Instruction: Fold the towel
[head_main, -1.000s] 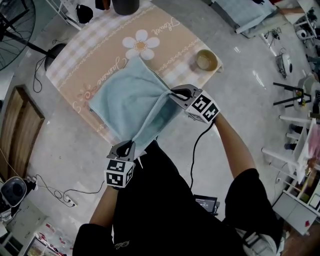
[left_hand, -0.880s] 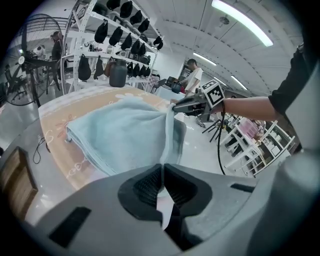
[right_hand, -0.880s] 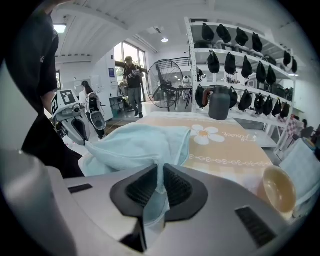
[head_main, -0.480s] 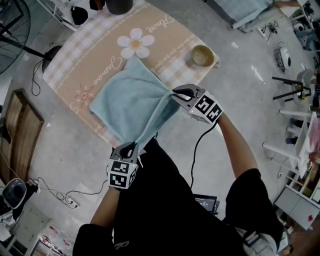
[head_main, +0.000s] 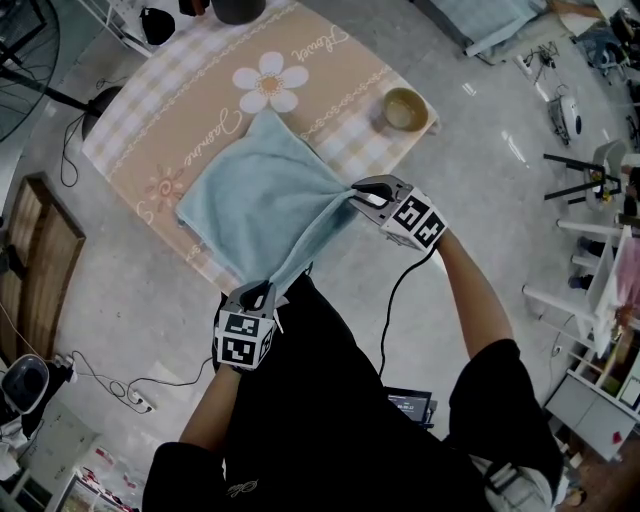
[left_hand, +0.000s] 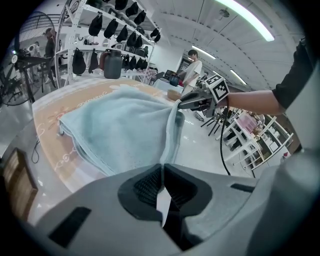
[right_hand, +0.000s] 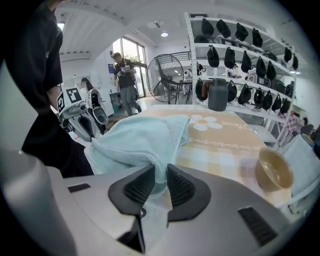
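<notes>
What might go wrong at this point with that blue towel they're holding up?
1. The right gripper has just been opening its jaws with the towel between them, so that corner may slip out early and spoil the fold.
2. The left gripper pinches the towel's edge out past the table; a tug might drag the towel off.

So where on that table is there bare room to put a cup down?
Bare tablecloth lies between the towel and the dark jug, around the flower print; also between the towel's far tip and the bowl, and along the left edge. The near edge is crowded: the towel hangs over it there.
</notes>
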